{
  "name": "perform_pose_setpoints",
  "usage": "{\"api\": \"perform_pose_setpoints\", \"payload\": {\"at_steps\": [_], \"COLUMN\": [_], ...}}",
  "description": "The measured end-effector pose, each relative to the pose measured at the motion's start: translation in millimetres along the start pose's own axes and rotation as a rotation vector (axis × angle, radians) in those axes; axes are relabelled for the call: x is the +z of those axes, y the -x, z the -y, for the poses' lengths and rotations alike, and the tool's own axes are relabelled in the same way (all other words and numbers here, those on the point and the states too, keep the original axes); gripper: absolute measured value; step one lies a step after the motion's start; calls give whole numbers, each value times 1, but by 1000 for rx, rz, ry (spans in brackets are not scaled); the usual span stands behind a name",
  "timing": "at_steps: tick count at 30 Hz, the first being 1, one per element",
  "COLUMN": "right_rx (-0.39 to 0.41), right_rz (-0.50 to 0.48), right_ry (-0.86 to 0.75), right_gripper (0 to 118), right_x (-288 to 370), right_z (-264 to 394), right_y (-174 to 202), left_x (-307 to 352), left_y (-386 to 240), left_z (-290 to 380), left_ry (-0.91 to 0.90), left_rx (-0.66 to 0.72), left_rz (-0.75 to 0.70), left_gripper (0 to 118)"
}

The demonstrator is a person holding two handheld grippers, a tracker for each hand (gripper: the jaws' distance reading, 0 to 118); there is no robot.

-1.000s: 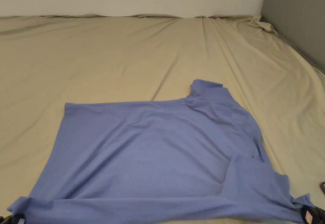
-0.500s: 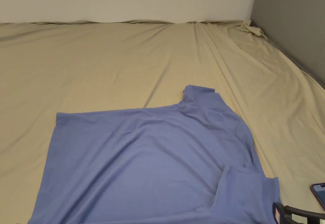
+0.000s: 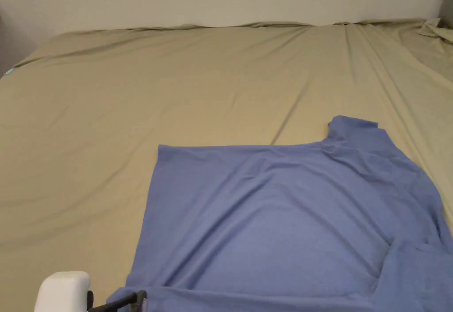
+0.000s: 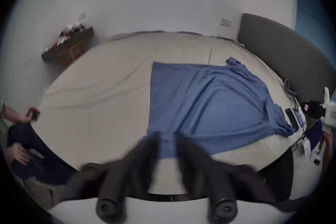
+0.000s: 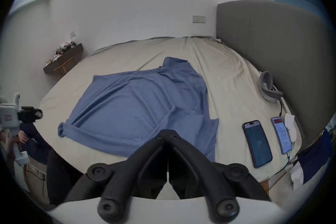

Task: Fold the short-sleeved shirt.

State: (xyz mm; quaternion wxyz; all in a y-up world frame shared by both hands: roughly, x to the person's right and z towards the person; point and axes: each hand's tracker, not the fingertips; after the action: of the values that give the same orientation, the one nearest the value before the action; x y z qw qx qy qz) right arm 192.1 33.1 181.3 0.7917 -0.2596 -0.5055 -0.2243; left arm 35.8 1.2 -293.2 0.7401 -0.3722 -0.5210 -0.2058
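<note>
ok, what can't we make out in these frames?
- Left gripper: left gripper view, motion blur; grip on the shirt unclear.
- Shirt's near hem and right sleeve: head view, cut by the frame edges.
- Shelf clutter: right gripper view, too small.

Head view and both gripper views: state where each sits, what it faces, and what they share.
Head view: above the bed's near edge, facing the blue shirt; left claw at the bottom edge.
Left gripper view: behind its blurred jaws, parted, facing the shirt's hem.
Right gripper view: behind its shut right claw, facing the sleeve side and two phones.
Shared: shirt, bed sheet.
</note>
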Motion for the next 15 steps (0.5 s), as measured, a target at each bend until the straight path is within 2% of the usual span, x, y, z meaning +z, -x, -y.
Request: {"api": "perform_pose_setpoints", "payload": {"at_steps": [1, 5, 9, 10, 11, 12, 13, 15], "right_rx": [-2, 16, 18, 22, 25, 28, 29, 28], "right_rz": [-17, -30, -34, -34, -31, -27, -21, 17], "right_ry": [11, 42, 71, 83, 96, 110, 125, 164], "right_gripper": [3, 3, 3, 3, 3, 3, 3, 4], "right_x": [-2, -7, -11, -13, -15, -17, -20, -30], "right_z": [1, 6, 10, 11, 12, 12, 12, 13], "right_y": [1, 12, 18, 19, 19, 18, 16, 12], "left_x": [-16, -71, -102, -103, -102, -97, -93, -87], "left_y": [6, 18, 26, 27, 25, 22, 17, 6], "left_z": [4, 15, 18, 19, 19, 18, 17, 13], "left_ry": [21, 111, 146, 147, 151, 131, 127, 112], "left_rx": [1, -24, -6, -6, 19, 25, 21, -56], "left_rz": [5, -92, -61, -21, -7, -5, -7, -41], "left_gripper": [92, 93, 92, 86, 64, 21, 10, 9]}}
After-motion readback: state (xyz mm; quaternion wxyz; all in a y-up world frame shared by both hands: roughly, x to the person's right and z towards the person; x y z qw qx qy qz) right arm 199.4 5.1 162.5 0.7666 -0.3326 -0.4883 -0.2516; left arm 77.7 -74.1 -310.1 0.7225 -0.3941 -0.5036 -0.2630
